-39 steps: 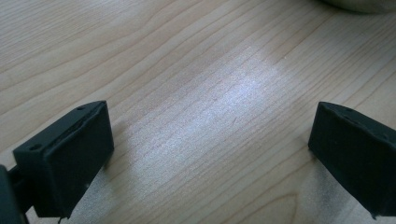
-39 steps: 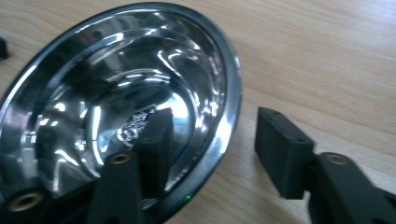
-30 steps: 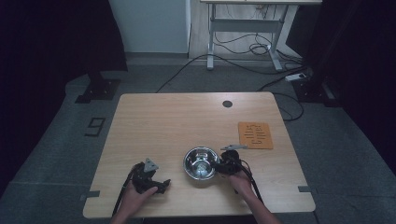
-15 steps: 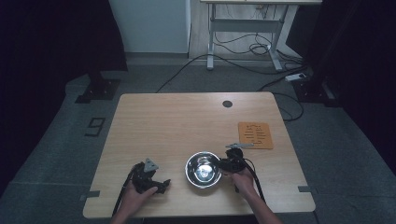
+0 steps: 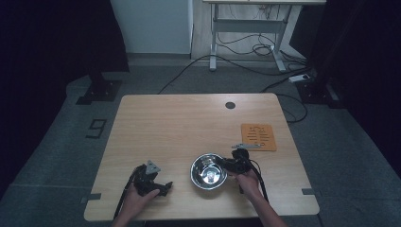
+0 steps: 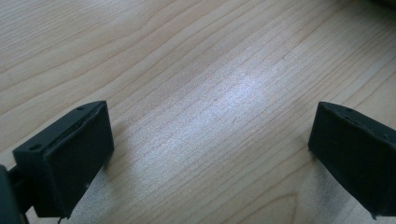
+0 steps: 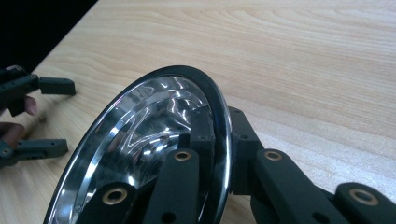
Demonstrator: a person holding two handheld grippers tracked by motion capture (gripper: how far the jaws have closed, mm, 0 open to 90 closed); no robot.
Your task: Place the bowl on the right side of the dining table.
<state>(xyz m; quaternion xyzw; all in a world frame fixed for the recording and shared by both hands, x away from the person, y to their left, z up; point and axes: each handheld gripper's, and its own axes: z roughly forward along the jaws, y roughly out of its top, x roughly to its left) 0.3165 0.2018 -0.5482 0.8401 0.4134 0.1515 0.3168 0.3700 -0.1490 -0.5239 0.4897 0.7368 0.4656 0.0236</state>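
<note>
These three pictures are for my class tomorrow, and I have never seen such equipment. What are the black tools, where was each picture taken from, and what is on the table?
A person holds a two-jaw gripper in each hand. The high view looks down on the wooden table; each of the other two comes from a camera on one gripper. The right gripper is shut on the rim of a shiny metal bowl, one jaw inside, one outside. The left gripper is open above bare wood. An orange card lies at the table's right side.

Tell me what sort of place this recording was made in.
Probably a lab or workshop set up for recording, not a kitchen. A plain wooden table stands on grey carpet, power cables and a power strip trail across the floor, and dark curtains hang on both sides.
</note>
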